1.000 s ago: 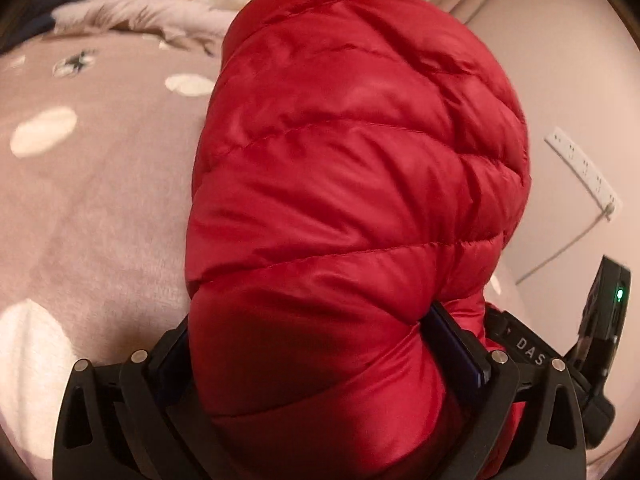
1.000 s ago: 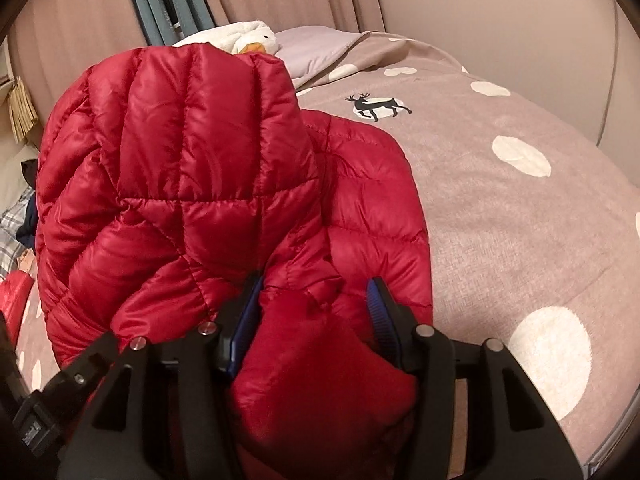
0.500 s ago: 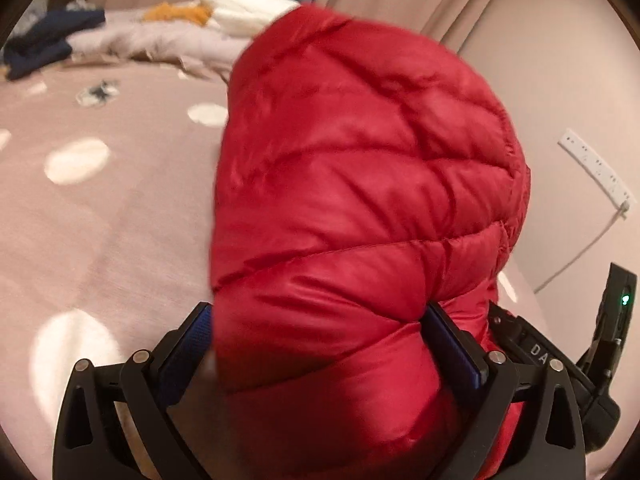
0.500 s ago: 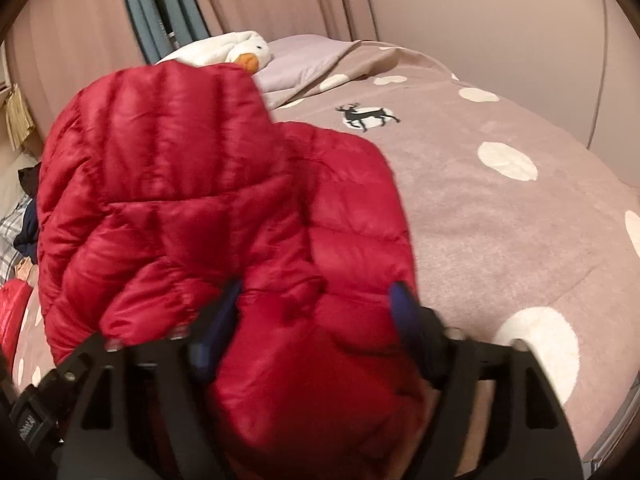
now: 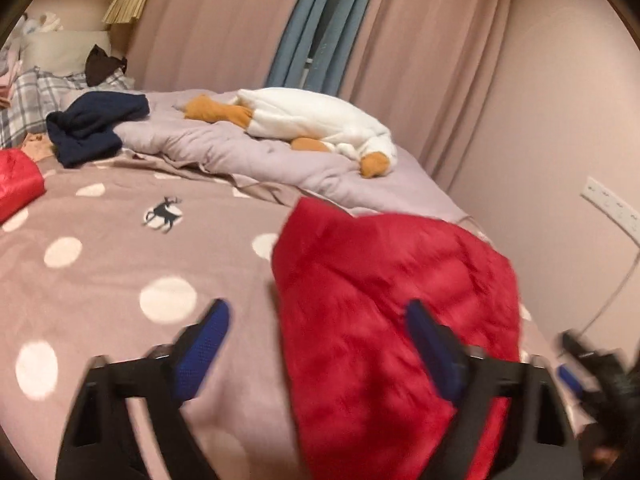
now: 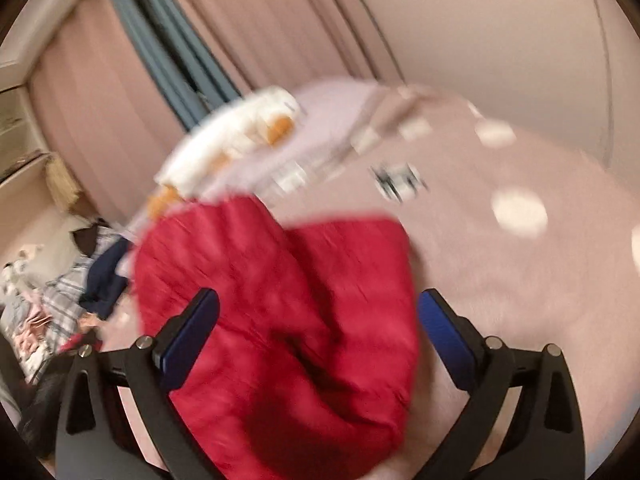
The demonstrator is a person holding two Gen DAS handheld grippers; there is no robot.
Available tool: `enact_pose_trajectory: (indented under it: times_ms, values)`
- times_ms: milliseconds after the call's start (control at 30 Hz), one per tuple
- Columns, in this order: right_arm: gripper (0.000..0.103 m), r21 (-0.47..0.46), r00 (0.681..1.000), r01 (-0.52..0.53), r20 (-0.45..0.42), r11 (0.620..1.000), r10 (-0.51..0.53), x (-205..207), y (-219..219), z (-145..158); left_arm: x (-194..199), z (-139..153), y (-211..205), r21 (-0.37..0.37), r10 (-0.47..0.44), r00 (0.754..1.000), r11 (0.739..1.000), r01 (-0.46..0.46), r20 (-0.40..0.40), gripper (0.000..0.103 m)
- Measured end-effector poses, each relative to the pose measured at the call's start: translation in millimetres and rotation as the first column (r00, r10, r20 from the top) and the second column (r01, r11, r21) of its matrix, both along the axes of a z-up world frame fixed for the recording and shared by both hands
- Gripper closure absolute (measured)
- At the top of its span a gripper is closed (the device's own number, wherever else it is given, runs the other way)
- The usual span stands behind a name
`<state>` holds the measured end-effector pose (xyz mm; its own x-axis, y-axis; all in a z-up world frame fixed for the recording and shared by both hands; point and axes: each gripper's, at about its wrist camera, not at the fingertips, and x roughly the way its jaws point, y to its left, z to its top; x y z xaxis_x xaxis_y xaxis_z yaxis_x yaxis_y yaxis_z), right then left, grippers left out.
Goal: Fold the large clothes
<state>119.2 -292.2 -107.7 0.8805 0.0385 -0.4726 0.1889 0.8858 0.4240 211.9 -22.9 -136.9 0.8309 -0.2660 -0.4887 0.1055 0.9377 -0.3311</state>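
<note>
That red puffer jacket (image 5: 384, 320) lying bunched on the spotted bedspread (image 5: 100, 272) looks light, squishy and slick, so with the left gripper (image 5: 316, 344) just narrowing and the right gripper (image 6: 320, 328) just spreading wide, neither pinching it, I'd grab a hem.

I see: plush goose (image 5: 320, 120) on lilac quilt (image 5: 248, 156) | navy garment (image 5: 94, 128) beside it | dotted bedspread (image 5: 100, 280) | pink curtains (image 5: 224, 20)

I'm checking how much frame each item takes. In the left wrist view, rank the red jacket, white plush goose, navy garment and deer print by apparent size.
1. red jacket, though it lies nearest the camera, which inflates it
2. white plush goose
3. navy garment
4. deer print
</note>
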Motion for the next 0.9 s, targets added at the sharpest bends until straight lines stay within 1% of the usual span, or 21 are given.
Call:
enact_pose_trajectory:
  times_ms: [33, 67, 100, 133, 167, 200, 233, 300, 367, 400, 433, 500, 533, 633, 767, 833, 900]
  values:
    - [0.013, -0.001, 1.000, -0.022, 0.023, 1.000, 0.022, 4, 3, 8, 13, -2, 3, -0.006, 0.004, 1.000, 1.000, -0.004, -0.027, 0.037]
    - [0.030, -0.005, 0.998, -0.051, 0.035, 0.999, 0.051, 12, 8, 13, 23, -5, 6, -0.019, 0.013, 0.998, 1.000, -0.014, -0.056, 0.043]
    - [0.040, -0.016, 0.997, -0.076, 0.024, 0.997, 0.076, 25, 13, 16, 33, -8, 8, -0.032, 0.028, 0.996, 0.999, -0.030, -0.081, 0.053]
    - [0.060, -0.030, 0.996, -0.087, 0.013, 0.996, 0.087, 34, 15, 16, 42, -14, 10, -0.039, 0.036, 0.995, 0.998, -0.040, -0.096, 0.056]
    - [0.077, -0.059, 0.995, -0.100, -0.001, 0.993, 0.100, 49, 21, 12, 48, -19, 10, -0.044, 0.034, 0.994, 0.998, -0.039, -0.106, 0.056]
    - [0.081, -0.069, 0.994, -0.110, -0.011, 0.991, 0.110, 60, 26, 6, 54, -25, 10, -0.053, 0.011, 0.994, 0.998, -0.017, -0.112, 0.058]
    - [0.082, -0.058, 0.993, -0.119, -0.033, 0.991, 0.117, 70, 26, -4, 60, -31, 6, -0.059, -0.006, 0.993, 0.998, -0.002, -0.121, 0.060]
    - [0.083, -0.014, 0.988, -0.119, -0.099, 0.993, 0.117, 86, 24, -29, 67, -41, 1, -0.028, -0.005, 0.989, 1.000, 0.001, -0.151, 0.061]
    - [0.086, -0.024, 0.986, -0.115, -0.126, 0.993, 0.111, 95, 20, -43, 73, -47, -12, 0.042, -0.015, 0.988, 0.999, 0.022, -0.152, 0.060]
    - [0.086, -0.033, 0.985, -0.108, -0.137, 0.994, 0.102, 98, 20, -47, 75, -51, -21, 0.097, -0.020, 0.989, 0.995, 0.034, -0.145, 0.060]
    - [0.086, -0.031, 0.985, -0.100, -0.146, 0.994, 0.094, 99, 19, -50, 76, -55, -27, 0.123, -0.024, 0.991, 0.992, 0.041, -0.135, 0.060]
    - [0.086, -0.023, 0.984, -0.087, -0.156, 0.996, 0.082, 102, 15, -56, 78, -64, -33, 0.126, -0.020, 0.992, 0.991, 0.037, -0.128, 0.060]
    - [0.087, -0.034, 0.984, -0.077, -0.162, 0.996, 0.070, 102, 14, -61, 77, -65, -35, 0.128, -0.023, 0.991, 0.991, 0.040, -0.129, 0.060]
    - [0.088, -0.038, 0.980, -0.075, -0.190, 0.996, 0.067, 106, 12, -67, 80, -64, -42, 0.175, -0.043, 0.991, 0.982, 0.065, -0.126, 0.060]
    - [0.089, -0.033, 0.977, -0.086, -0.199, 0.996, 0.077, 108, 7, -77, 89, -69, -40, 0.146, -0.080, 0.985, 0.984, 0.102, -0.152, 0.060]
    - [0.089, -0.031, 0.976, -0.084, -0.202, 0.996, 0.077, 108, 6, -80, 92, -71, -42, 0.149, -0.082, 0.984, 0.983, 0.106, -0.159, 0.060]
    - [0.089, -0.041, 0.976, -0.081, -0.207, 0.996, 0.071, 108, 7, -82, 91, -70, -46, 0.178, -0.073, 0.985, 0.979, 0.100, -0.154, 0.060]
